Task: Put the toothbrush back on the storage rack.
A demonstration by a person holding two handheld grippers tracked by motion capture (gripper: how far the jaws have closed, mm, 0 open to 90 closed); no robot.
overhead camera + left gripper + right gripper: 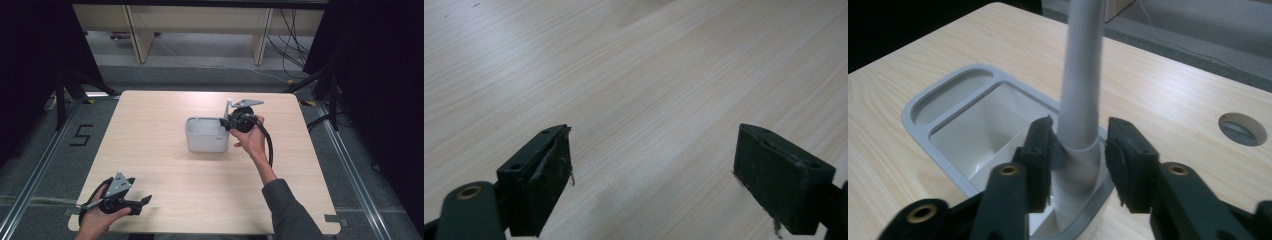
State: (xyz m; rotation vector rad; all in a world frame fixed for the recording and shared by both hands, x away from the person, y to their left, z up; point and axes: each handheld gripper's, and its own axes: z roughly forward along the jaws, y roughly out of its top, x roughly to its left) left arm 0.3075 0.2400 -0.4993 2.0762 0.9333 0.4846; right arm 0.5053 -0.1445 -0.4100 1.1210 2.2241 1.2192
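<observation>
claw [1078,155] in your right hand straddles the grey tube [1080,90] standing in the white box [938,112] mid-worktop [165,175], pads just apart from it; left claw [651,170] rests spread, idle near you.

Bright table [165,165], dark surroundings.
Soft overhead light leaves pale glare on the table; near the table's edges, black curtains swallow detail; close jaws blur slightly.

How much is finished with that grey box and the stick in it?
Done: the pale grey upright tube already stands in the grey plastic box on the wooden table. In hand: the right gripper has its pads on either side of the tube's base, not clearly pressing. Left: letting go fully and backing off. The left gripper waits open.
</observation>
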